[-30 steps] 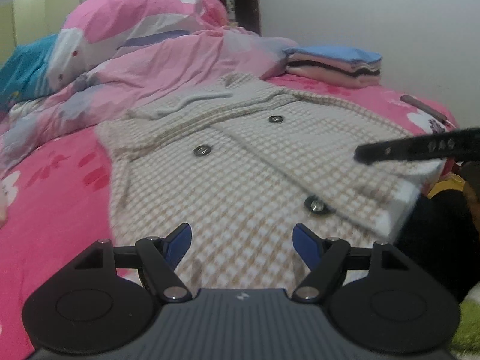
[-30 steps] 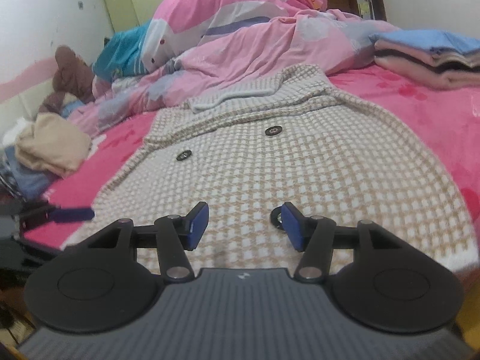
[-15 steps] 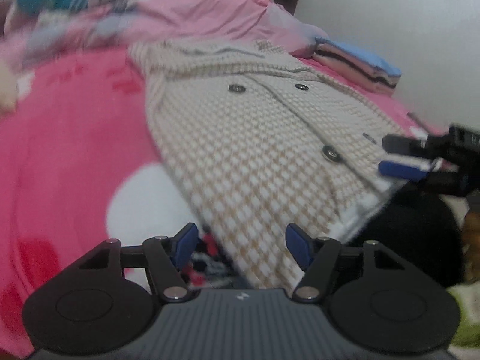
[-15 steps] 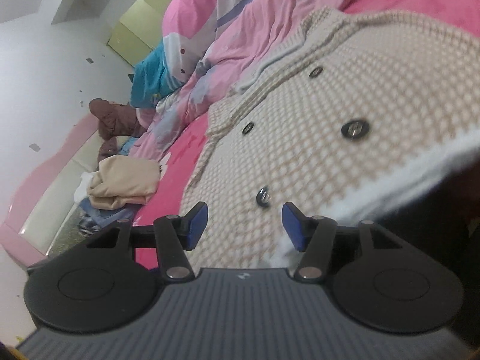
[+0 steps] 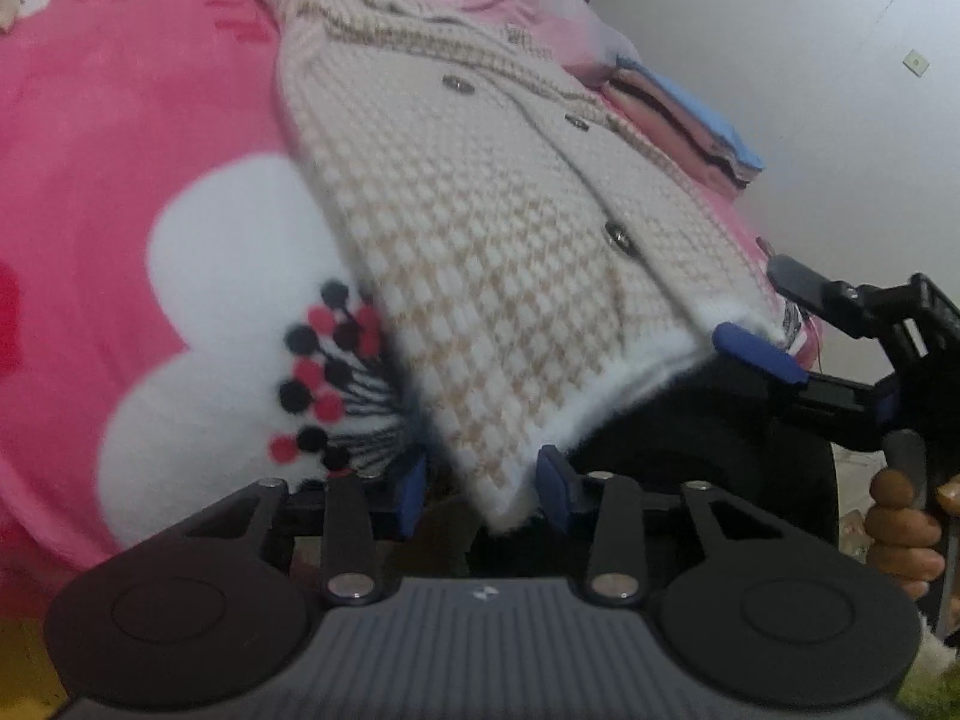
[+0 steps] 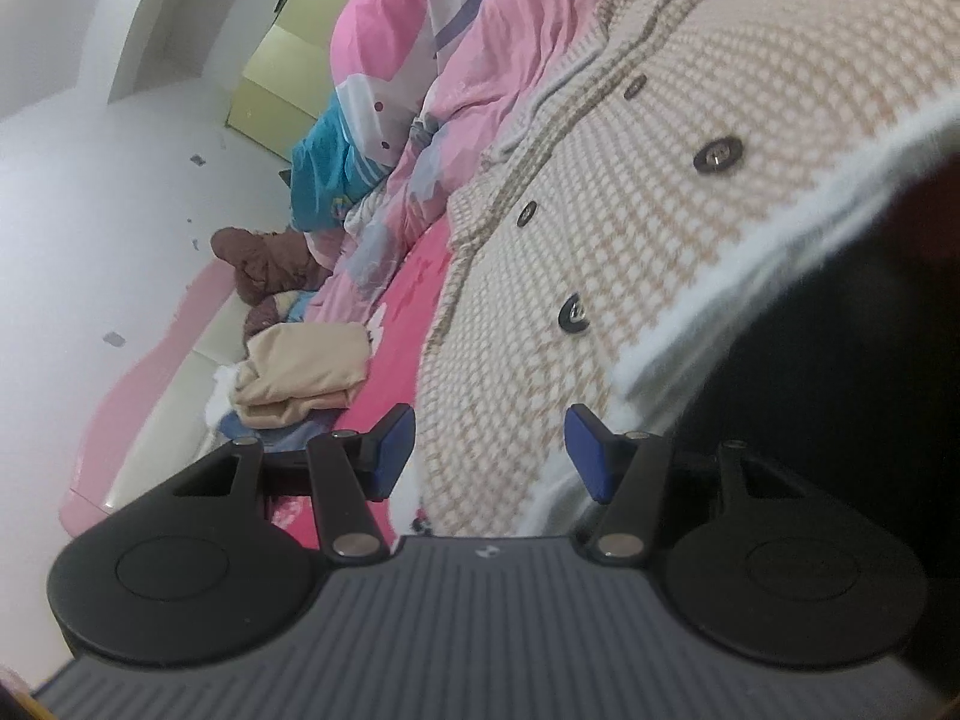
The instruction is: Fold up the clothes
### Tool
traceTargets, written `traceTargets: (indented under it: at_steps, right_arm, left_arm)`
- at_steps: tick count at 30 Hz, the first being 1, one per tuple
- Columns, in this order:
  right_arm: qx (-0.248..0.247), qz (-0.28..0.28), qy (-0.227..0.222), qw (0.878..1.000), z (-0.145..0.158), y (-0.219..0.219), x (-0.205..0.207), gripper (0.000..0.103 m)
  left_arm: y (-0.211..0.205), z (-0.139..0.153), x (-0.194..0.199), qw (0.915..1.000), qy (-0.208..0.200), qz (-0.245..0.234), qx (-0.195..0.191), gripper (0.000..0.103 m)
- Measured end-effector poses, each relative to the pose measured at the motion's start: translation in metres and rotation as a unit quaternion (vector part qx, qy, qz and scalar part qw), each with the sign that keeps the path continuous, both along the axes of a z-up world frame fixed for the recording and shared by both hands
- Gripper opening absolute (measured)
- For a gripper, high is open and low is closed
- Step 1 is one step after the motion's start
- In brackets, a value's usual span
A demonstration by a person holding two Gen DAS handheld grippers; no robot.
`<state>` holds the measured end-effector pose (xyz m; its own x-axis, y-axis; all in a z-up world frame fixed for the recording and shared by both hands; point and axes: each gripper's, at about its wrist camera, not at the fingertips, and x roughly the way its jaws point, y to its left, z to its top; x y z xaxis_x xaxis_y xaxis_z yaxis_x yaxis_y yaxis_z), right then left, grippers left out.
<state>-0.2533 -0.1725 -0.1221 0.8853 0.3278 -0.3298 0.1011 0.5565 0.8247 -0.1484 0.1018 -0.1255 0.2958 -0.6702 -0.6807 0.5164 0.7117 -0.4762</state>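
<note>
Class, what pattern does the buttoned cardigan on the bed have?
The cardigan has a small beige-and-white check with a white hem, clearest in the left wrist view.

Both wrist cameras sit low at the near hem of the checked jacket (image 5: 480,228), very close, the left looking up the pink bed (image 5: 120,180) toward a wall, the right, seemingly rolled, toward the quilts (image 6: 456,42), both sharing the buttoned front.

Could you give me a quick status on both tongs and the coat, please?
Left tongs closing around the coat hem corner. Right tongs open at the other hem corner. Coat flat, unfolded. Nothing in the way.
</note>
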Motion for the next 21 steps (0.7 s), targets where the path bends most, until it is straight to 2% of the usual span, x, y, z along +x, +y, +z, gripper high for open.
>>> traceTargets:
  at_steps: [2,5,9,12,14,21]
  right_arm:
    - [0.022,0.000,0.003,1.000,-0.003,0.000,-0.001,0.055]
    - [0.058,-0.002,0.006,0.998,-0.009,0.000,0.000,0.055]
    - [0.101,0.009,0.009,0.995,-0.014,0.008,0.005,0.057]
    - [0.126,0.028,0.017,0.992,-0.019,0.017,0.010,0.059]
    - [0.154,0.036,0.024,0.987,-0.024,0.021,0.010,0.062]
    - [0.280,0.051,0.038,0.958,-0.051,0.038,0.020,0.065]
  left_arm:
    - [-0.002,-0.003,0.002,0.9999,0.005,0.000,-0.013,0.019]
    - [0.002,0.002,-0.001,0.9995,-0.003,0.001,-0.033,0.009]
    - [0.016,0.014,-0.003,0.9964,0.003,0.002,-0.085,0.007]
    - [0.030,0.026,-0.001,0.9902,0.013,0.012,-0.138,0.007]
    - [0.035,0.032,0.000,0.9870,0.012,0.016,-0.159,0.007]
    - [0.032,0.039,0.000,0.9853,0.007,0.013,-0.170,0.007]
